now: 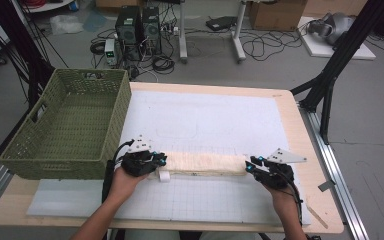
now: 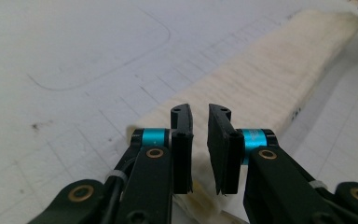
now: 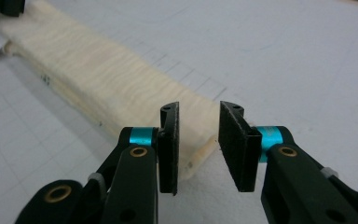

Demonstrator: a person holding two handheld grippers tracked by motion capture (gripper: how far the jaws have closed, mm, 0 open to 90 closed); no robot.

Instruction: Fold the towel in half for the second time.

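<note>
1. My left gripper [image 1: 156, 161], near edge of the table, at the left end of the towel [image 1: 205, 163]. In the left gripper view its jaws stand a narrow gap apart over that end of the cloth; the pads press on nothing, so I count it open.

2. My right gripper [image 1: 250, 166], near edge, at the towel's right end. In the right gripper view the jaws stand apart with the cloth's end showing between and beyond them, pads clear of it: open, holding nothing.

3. Towel, cream, folded into a long narrow strip, ribbed surface. It lies flat on the mat [image 1: 210, 120], running left to right between my two grippers. A small white tag [image 1: 164, 176] sticks out at its left end, just beside my left gripper.

4. Mat, white, printed with a faint grid, covering most of the table [image 1: 300, 125]. The towel sits on its near half.

5. Basket [image 1: 70, 125], green, woven, rectangular, with side handles. It stands on the table's left side, beyond and to the left of my left gripper, apart from the towel.
</note>
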